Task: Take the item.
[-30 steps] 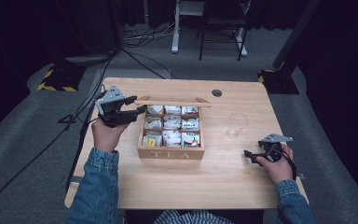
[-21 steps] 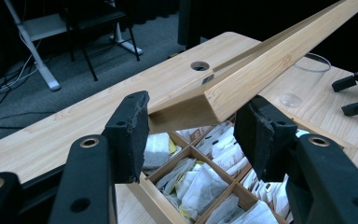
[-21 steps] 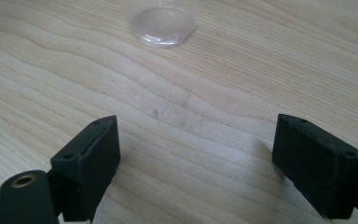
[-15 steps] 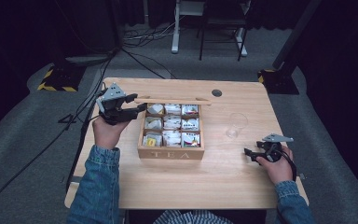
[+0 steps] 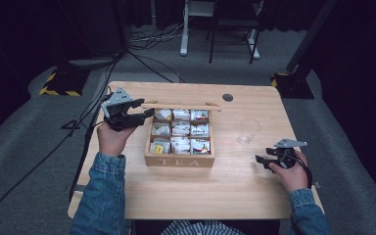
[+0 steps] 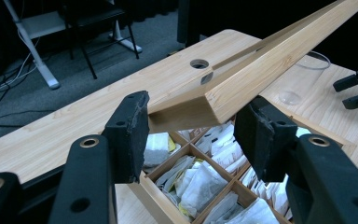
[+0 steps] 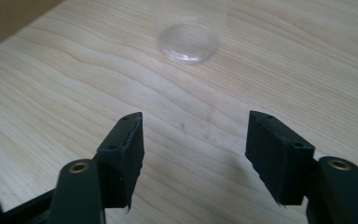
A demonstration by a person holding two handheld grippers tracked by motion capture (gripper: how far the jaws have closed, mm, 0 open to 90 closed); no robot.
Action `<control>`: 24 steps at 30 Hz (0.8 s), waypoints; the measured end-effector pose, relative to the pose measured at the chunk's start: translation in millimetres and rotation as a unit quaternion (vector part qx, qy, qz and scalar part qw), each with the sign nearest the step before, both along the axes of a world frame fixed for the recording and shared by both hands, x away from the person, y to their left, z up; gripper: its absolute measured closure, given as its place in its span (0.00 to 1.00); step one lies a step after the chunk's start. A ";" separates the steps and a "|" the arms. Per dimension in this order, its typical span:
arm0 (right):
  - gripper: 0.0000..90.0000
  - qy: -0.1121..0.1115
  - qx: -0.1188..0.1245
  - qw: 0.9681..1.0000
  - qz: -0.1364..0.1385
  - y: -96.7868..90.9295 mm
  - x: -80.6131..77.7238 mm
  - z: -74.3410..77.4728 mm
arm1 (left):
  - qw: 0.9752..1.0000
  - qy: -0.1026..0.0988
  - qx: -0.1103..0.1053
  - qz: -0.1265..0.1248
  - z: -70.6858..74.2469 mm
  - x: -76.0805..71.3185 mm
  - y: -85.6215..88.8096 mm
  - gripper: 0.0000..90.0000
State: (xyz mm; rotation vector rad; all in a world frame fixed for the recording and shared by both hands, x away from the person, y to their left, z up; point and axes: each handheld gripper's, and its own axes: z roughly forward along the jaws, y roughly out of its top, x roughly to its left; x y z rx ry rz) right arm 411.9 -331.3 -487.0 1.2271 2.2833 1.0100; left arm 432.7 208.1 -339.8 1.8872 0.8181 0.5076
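A wooden tea box [image 5: 178,160] marked TEA stands mid-table, its compartments full of tea bags [image 6: 200,179]. Its lid [image 5: 181,105] is raised, hinged along the far side. My left gripper [image 5: 146,108] is open at the lid's left end. In the left gripper view, the lid's corner [image 6: 270,60] lies between the jaws of this gripper [image 6: 193,135], and I cannot tell whether either pad touches it. My right gripper [image 5: 260,161] rests low over the table at the right, open and holding nothing [image 7: 193,149]. A clear glass [image 7: 189,42] stands just ahead of it.
The glass [image 5: 247,130] stands upright on the bare wood between the box and the right hand. A round cable hole [image 5: 227,97] is near the table's far edge. Dark floor, cables and chair legs lie beyond the table.
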 end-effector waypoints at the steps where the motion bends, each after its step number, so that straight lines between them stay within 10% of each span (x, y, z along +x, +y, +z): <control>1: 0.44 -0.001 0.004 1.000 0.005 1.9 -0.2 2.2 | 1.000 0.000 0.000 0.000 0.0 0.2 0.0 0.51; 24: 0.42 0.007 0.009 0.999 0.043 57.0 3.7 51.6 | 1.000 0.000 0.002 0.000 0.0 -0.5 -0.3 0.51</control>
